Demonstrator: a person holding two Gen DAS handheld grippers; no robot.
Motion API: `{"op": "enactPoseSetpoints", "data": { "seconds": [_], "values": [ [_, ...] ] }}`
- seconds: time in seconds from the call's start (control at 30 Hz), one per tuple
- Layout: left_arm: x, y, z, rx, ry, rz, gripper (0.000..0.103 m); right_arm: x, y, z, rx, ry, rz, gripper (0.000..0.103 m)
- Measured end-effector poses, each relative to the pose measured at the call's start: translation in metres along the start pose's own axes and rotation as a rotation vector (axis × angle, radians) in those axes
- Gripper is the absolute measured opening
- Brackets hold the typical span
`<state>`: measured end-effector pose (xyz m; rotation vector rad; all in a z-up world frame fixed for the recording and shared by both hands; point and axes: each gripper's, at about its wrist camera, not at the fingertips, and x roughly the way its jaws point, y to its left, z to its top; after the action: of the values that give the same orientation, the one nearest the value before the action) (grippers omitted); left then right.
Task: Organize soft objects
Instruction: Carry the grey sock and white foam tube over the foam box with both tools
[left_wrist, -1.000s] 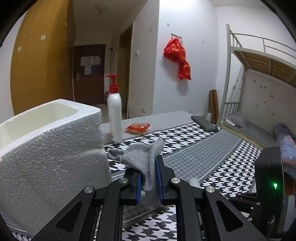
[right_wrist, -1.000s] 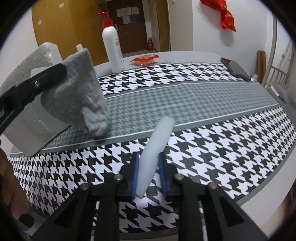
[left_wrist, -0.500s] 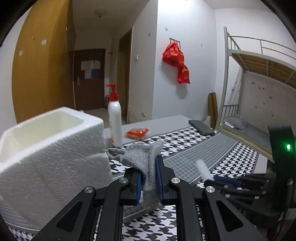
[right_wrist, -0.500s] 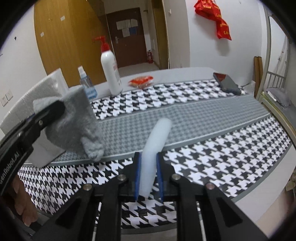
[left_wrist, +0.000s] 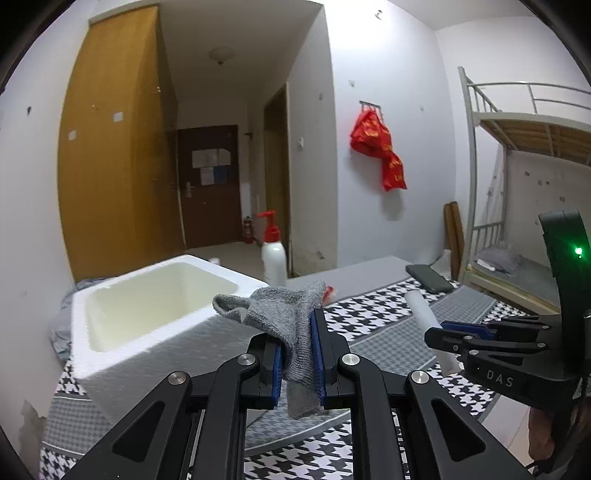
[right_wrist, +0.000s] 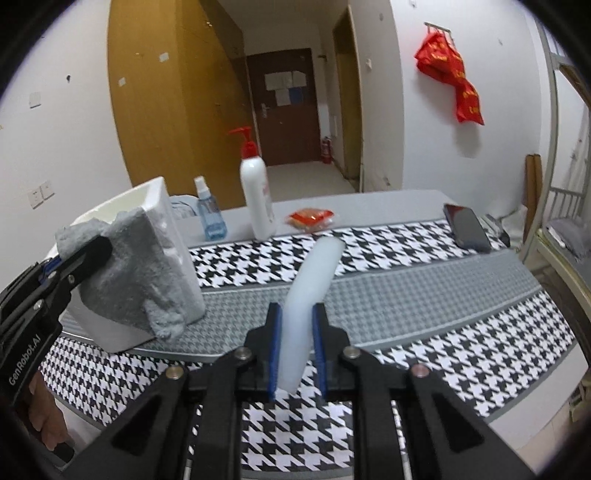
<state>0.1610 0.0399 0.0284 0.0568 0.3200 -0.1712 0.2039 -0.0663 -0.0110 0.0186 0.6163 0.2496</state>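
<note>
While the left tool (left_wrist: 297, 350) pinched a grey sock (left_wrist: 291, 325) in the air beside the open foam box (left_wrist: 155, 325), the right tool (right_wrist: 297, 349) squeezed a white foam tube (right_wrist: 308, 291) above the checked worktop (right_wrist: 424, 295). A white bottle (right_wrist: 256, 195), a spray bottle (right_wrist: 209, 214), a red packet (right_wrist: 312, 218) and a phone (right_wrist: 467, 227) stood farther back.

Grey knit cloth (left_wrist: 291, 325) bunched, hanging above table; white foam tube (right_wrist: 308, 299) upright, slightly bent.
</note>
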Motion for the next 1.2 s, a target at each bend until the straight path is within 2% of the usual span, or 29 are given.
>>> {"op": "enactPoseSetpoints", "data": {
  "seconds": [0.6, 0.7, 1.2],
  "values": [
    [-0.03, 0.032, 0.014, -0.033, -0.058, 0.174, 0.015, -0.014, 0.041, 0.032, -0.128, -0.106, 0.159, 0.02],
    [-0.033, 0.038, 0.015, -0.048, -0.056, 0.171, 0.015, -0.018, 0.048, 0.036, -0.147, -0.119, 0.182, 0.02],
    [-0.047, 0.059, 0.017, -0.071, -0.084, 0.278, 0.015, -0.018, 0.079, 0.05, -0.225, -0.145, 0.278, 0.02]
  ]
}}
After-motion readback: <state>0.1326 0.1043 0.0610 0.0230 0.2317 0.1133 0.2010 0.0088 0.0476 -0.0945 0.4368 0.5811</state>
